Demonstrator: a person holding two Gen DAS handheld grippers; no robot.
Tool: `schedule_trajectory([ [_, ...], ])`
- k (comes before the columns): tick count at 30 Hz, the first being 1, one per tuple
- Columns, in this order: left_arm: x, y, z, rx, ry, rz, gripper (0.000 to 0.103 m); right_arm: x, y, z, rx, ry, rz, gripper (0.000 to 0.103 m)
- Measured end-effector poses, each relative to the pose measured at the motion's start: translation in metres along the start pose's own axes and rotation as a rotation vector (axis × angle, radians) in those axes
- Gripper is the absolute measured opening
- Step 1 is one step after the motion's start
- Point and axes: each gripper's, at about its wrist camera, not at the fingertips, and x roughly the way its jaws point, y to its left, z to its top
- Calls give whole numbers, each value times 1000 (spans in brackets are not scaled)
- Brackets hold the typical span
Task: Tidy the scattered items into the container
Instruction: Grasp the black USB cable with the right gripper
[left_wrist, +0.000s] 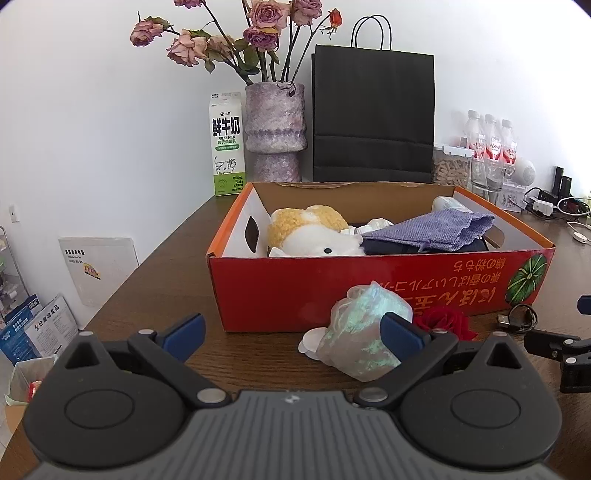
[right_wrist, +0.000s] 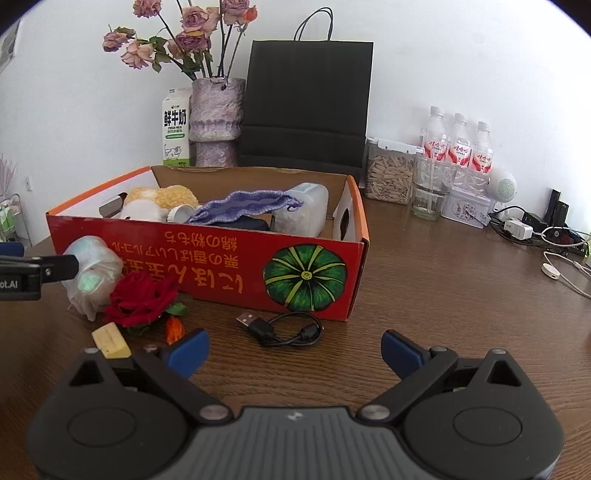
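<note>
1. The red cardboard box (right_wrist: 207, 273) sits on the wooden table (right_wrist: 424, 295), already holding a plush toy (left_wrist: 314, 236) and a purple pouch (left_wrist: 432, 232).
2. Left gripper (left_wrist: 291, 334) — jaws spread wide, nothing held; its right finger is in front of the crumpled iridescent bundle (left_wrist: 364, 332) by the box's front wall.
3. Right gripper (right_wrist: 293, 354) — wide open, empty, before the box.
4. Red rose (right_wrist: 142, 299), yellow block (right_wrist: 110, 340) and black USB cable (right_wrist: 284, 328) lie just before the box's front.

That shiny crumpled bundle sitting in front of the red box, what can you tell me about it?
The bundle looks like thin translucent plastic, crumpled, with a pale green-blue shimmer. It lies on the wooden table outside the red box, close against its front wall. A red rose lies beside it. The left hand-held gripper is open, one finger right by the bundle, though whether they touch is unclear. A white round piece peeks out at its base.
</note>
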Motion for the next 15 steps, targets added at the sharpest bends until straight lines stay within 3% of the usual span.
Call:
schedule_trajectory([
  [15, 1, -6, -4, 31, 9, 6, 103, 1, -4, 1, 16, 13, -16, 100],
])
